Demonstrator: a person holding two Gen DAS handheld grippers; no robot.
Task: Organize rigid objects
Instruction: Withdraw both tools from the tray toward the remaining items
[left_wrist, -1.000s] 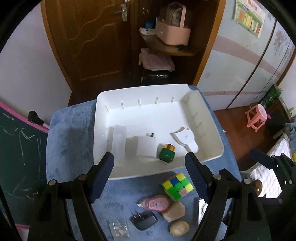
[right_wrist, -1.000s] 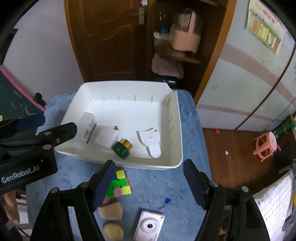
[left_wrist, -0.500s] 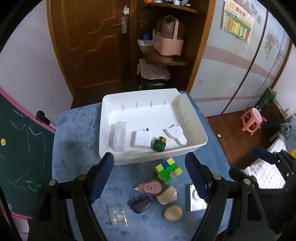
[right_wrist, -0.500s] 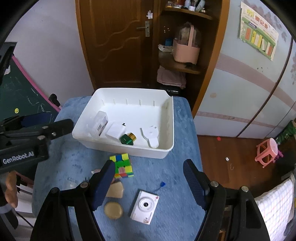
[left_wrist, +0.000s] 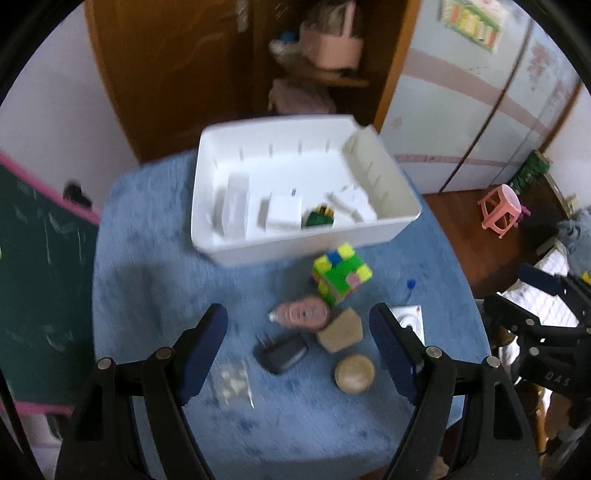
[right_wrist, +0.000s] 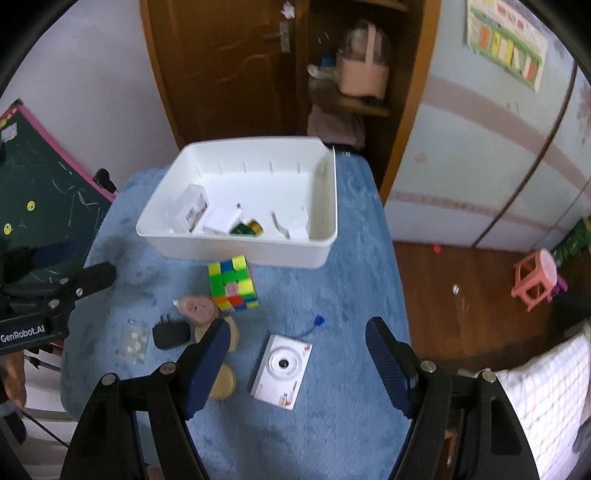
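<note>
Showing the camera (right_wrist: 281, 366) whole is the right view's alone; both tongs (left_wrist: 298, 349) (right_wrist: 295, 360) gape empty.

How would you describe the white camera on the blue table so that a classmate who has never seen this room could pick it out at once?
Start at the big white bin on the blue table. Come toward the near edge, past the multicoloured puzzle cube in front of the bin. The white camera lies flat to the near right of the cube; it alone is a white rectangle with a round dark lens in its middle.

One white bin (right_wrist: 325, 243), one cube (right_wrist: 232, 282), one camera (right_wrist: 281, 365), two wooden pieces (left_wrist: 354, 373).
</note>
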